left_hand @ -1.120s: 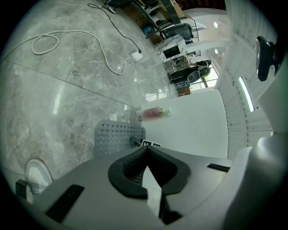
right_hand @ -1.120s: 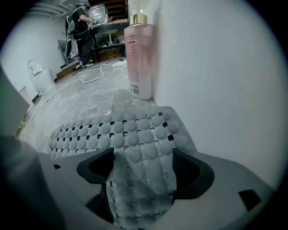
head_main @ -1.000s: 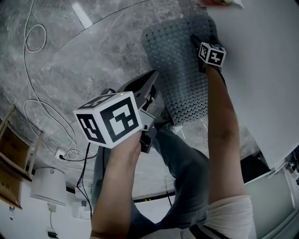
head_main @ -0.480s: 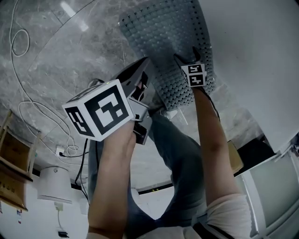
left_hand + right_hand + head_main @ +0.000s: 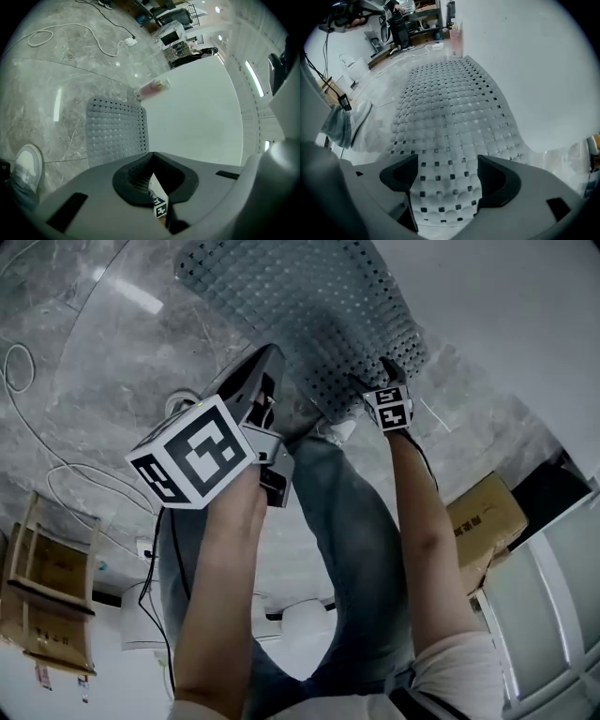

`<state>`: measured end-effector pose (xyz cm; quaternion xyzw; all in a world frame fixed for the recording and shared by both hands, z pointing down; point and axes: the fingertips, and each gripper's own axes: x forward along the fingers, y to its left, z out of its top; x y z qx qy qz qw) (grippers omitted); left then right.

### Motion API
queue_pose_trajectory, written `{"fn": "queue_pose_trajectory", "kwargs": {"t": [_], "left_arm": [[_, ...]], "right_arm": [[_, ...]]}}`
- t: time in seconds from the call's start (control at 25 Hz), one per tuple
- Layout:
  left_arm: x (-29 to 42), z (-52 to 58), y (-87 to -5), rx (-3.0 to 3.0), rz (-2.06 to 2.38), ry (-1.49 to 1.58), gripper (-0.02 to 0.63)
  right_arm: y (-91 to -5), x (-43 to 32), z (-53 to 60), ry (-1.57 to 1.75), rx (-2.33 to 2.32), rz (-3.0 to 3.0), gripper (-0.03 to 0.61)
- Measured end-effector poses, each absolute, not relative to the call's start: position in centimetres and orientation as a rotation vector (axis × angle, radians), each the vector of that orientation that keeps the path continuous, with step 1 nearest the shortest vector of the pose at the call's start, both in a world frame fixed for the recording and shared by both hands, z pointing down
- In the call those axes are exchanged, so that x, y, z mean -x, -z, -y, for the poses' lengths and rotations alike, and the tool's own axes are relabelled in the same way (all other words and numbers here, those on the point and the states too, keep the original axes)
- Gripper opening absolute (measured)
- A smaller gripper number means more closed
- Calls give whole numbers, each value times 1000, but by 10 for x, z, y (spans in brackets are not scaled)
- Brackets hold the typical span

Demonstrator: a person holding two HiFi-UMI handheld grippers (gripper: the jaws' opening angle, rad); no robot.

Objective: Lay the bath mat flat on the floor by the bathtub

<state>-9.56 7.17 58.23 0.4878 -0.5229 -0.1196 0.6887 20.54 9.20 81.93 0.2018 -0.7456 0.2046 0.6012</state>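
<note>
The grey perforated bath mat (image 5: 319, 306) lies spread on the marble floor beside the white bathtub (image 5: 506, 315). My right gripper (image 5: 370, 377) is at the mat's near corner by the tub, pointing steeply down. In the right gripper view its jaws (image 5: 450, 177) stand wide open over the mat (image 5: 450, 108), with nothing pinched between them. The mat's right edge runs along the tub wall (image 5: 543, 70). My left gripper (image 5: 270, 354) hovers just left of the mat's near end, jaws shut and empty. The left gripper view shows the mat (image 5: 115, 131) ahead past the shut jaws (image 5: 149, 164).
A pink bottle (image 5: 152, 88) lies on the floor at the mat's far end by the tub. The person's jeans leg (image 5: 356, 549) and shoe (image 5: 358, 115) are just left of the mat. A cardboard box (image 5: 487, 512), white cables (image 5: 93, 40) and a wooden shelf (image 5: 47, 587) stand around.
My right gripper has travelled along the mat from its far part by the tub back to the near corner. The left gripper has shifted a little toward the mat. The head view has swung.
</note>
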Motion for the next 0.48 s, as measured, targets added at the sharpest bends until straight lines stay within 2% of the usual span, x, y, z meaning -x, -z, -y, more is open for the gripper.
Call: {"fn": "queue_pose_trajectory", "kwargs": {"t": [0.44, 0.48], "left_arm": [[46, -91, -586, -1189, 1036, 176, 14], [42, -92, -584, -1201, 1024, 163, 14]], "right_arm": [[-805, -231, -188, -607, -463, 1674, 402], [-808, -231, -197, -628, -463, 1664, 382]]}}
